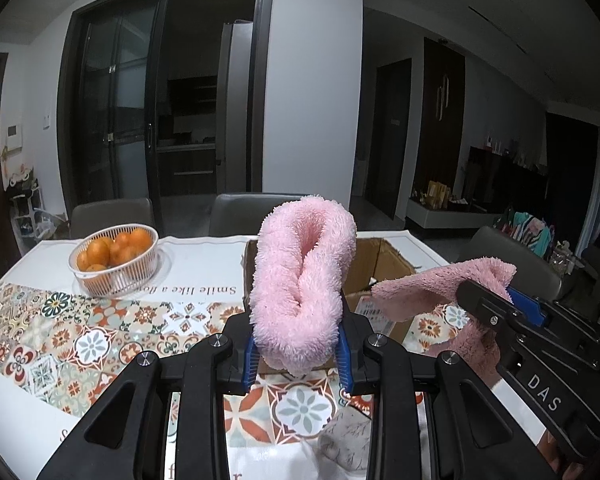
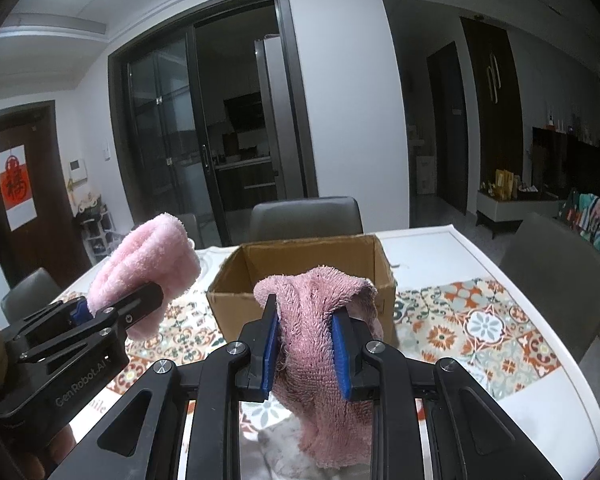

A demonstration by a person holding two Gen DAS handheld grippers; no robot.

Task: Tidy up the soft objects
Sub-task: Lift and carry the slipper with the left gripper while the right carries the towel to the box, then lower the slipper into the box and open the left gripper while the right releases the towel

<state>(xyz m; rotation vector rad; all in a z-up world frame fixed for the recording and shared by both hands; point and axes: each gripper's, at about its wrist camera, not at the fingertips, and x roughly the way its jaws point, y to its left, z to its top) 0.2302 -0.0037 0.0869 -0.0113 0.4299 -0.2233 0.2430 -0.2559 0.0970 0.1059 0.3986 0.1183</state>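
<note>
On the white table [image 2: 452,252], a patterned tile-print runner [image 1: 60,332] covered most of the surface. An open cardboard box [image 2: 300,276] stood on the runner near the table's middle, its flaps up. A white ribbed basket [image 1: 118,266] of oranges [image 1: 116,250] sat well apart from the box, toward the far left corner in the left wrist view. A pink towel [image 1: 300,280] was raised above the table in front of the box, held at two places. The left gripper [image 1: 298,356] was clamped narrow on a bunched, looped end of the towel, blue pads pressing both sides. The right gripper [image 2: 306,346] was likewise clamped narrow on the other bunched end, with fabric hanging below its pads. A grey soft item [image 1: 346,440] lay on the runner beneath the grippers; its kind could not be determined.
</note>
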